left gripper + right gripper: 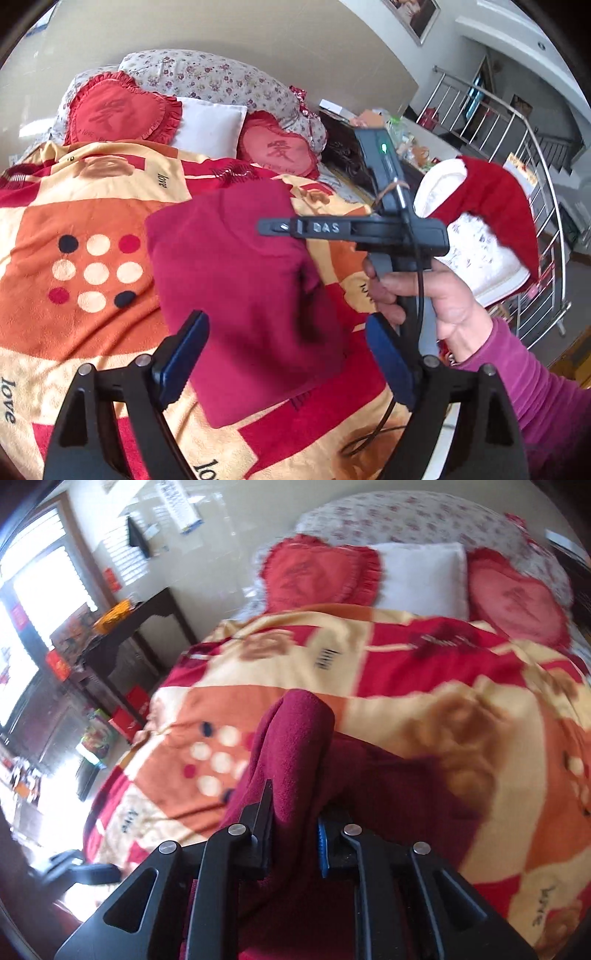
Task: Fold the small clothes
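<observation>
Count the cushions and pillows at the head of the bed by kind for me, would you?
Red heart-shaped cushions: 2
Plain white pillow: 1
Floral pillow: 1
Total: 4

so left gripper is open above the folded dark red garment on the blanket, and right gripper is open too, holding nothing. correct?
Not quite. The left gripper is open above the folded dark red garment on the blanket, but the right gripper is not open: the right wrist view shows it shut on a bunched fold of dark red cloth.
</observation>
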The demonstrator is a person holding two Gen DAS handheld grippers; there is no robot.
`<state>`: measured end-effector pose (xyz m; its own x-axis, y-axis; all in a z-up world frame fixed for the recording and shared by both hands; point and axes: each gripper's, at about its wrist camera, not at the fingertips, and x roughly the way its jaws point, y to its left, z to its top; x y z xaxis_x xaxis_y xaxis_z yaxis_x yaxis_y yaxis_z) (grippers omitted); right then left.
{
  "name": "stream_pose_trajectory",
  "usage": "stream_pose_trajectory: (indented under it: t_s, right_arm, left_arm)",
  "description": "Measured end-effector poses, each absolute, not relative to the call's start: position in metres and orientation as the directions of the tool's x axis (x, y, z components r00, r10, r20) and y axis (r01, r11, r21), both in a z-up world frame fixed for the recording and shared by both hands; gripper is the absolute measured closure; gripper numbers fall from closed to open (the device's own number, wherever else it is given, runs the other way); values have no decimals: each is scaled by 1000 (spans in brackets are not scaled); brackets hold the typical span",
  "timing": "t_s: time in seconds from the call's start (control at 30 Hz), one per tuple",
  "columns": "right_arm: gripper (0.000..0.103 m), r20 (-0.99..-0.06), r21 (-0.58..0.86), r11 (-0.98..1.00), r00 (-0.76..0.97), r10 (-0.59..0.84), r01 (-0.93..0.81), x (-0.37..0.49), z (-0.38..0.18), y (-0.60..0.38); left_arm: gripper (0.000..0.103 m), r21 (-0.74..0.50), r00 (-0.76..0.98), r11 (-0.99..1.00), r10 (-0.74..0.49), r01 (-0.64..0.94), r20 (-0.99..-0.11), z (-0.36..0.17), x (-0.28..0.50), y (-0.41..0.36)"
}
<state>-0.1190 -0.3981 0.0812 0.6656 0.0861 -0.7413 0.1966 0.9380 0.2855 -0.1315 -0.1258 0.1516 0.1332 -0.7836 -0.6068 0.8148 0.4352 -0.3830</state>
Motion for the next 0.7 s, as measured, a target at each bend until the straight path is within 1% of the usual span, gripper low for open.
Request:
stream_pose_trajectory:
  t_s: [0.07, 0.13, 0.17, 0.27, 0.3, 0.37, 0.4, 0.47, 0.53, 0.6, 0.63, 0.67, 0.7]
  right_arm:
    - [103, -765, 267, 932, 642, 51, 244, -127, 63, -419]
    - [103, -789, 262, 919, 613, 29, 294, -130, 38, -433]
    - [101, -794, 273, 910, 607, 30, 312, -132, 28, -439]
    - [91, -788, 324, 873, 614, 36, 364, -145, 17, -455]
    - [90, -783, 335, 863, 621, 32, 378, -151, 20, -458]
    - [78, -766, 343, 848, 643, 2, 405, -169, 31, -459]
    - [76, -753, 357, 845, 658, 8, 398, -179, 36, -457]
    - [69, -733, 403, 843, 677, 64, 356, -192, 42, -450]
    - [63, -733, 436, 837, 670, 117, 330, -199, 39, -439]
    - [63, -745, 463, 824, 647, 162, 327, -195, 26, -431]
    - [64, -743, 479, 818, 644, 183, 320, -192, 20, -429]
    - [82, -742, 485, 815, 642, 192, 317, -191, 16, -428]
    - [97, -742, 481, 819, 643, 191, 312, -190, 13, -427]
  left_arm:
    - [14, -318, 186, 491, -731, 811, -656, 140, -130, -134]
    - [14, -283, 202, 525, -686, 802, -699, 126, -127, -143]
    - [14, -270, 208, 540, -666, 797, -716, 119, -127, -147]
    - [14, -241, 209, 572, -608, 784, -766, 96, -120, -158]
    - [14, -230, 209, 583, -588, 779, -782, 87, -118, -161]
    - [14, -206, 209, 598, -549, 774, -809, 70, -117, -168]
    - [14, -204, 204, 600, -540, 773, -816, 64, -119, -169]
    - [14, -207, 188, 601, -527, 772, -829, 52, -120, -174]
    - [14, -203, 183, 603, -515, 771, -837, 46, -120, -179]
    - [14, -200, 178, 600, -511, 775, -841, 43, -123, -183]
    - [14, -198, 178, 598, -509, 777, -842, 43, -125, -185]
    - [14, -195, 177, 595, -508, 779, -843, 45, -126, -186]
    - [14, -196, 173, 591, -509, 783, -843, 47, -130, -186]
